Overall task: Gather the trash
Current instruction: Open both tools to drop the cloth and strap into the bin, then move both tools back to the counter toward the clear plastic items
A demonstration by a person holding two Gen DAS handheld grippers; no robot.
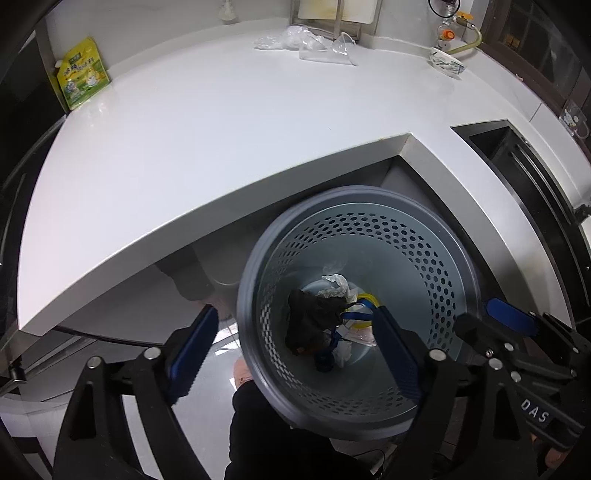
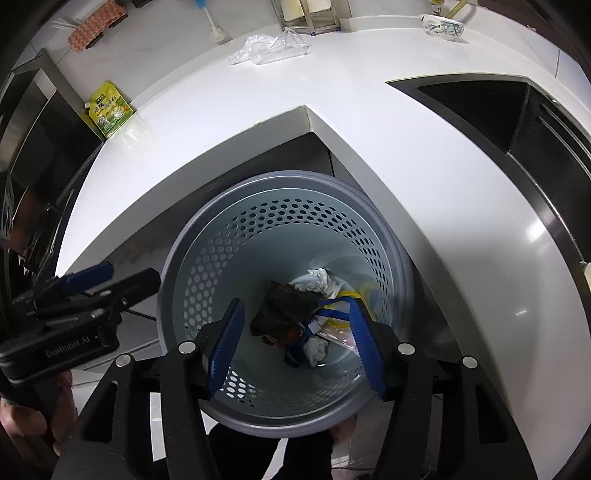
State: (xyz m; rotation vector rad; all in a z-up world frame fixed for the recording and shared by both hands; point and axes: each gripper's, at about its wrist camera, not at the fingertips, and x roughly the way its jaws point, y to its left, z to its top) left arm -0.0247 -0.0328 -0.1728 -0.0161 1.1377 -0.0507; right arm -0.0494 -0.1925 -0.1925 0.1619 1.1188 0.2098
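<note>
Bin (image 2: 207, 266): grey-blue, round, perforated wall, lower centre.
Trash (image 2: 286, 306): dark wad, white crumples, inside.
Left tool (image 1: 295, 350): spread, empty.
Right tool (image 2: 295, 347): spread, empty.

You're in a home kitchen: white L-shaped tabletop (image 2: 424, 184), dark sink (image 2: 491, 110) upper right, bowl (image 2: 443, 27), dish brush (image 2: 214, 26).

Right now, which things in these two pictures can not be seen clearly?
- Trash under the dark crumpled piece, both views: covered by it.
- Print on the yellow-green pouch: too small.
- Floor under the bin: hidden by it.
- Sink interior: dark, cut by the edge.
</note>
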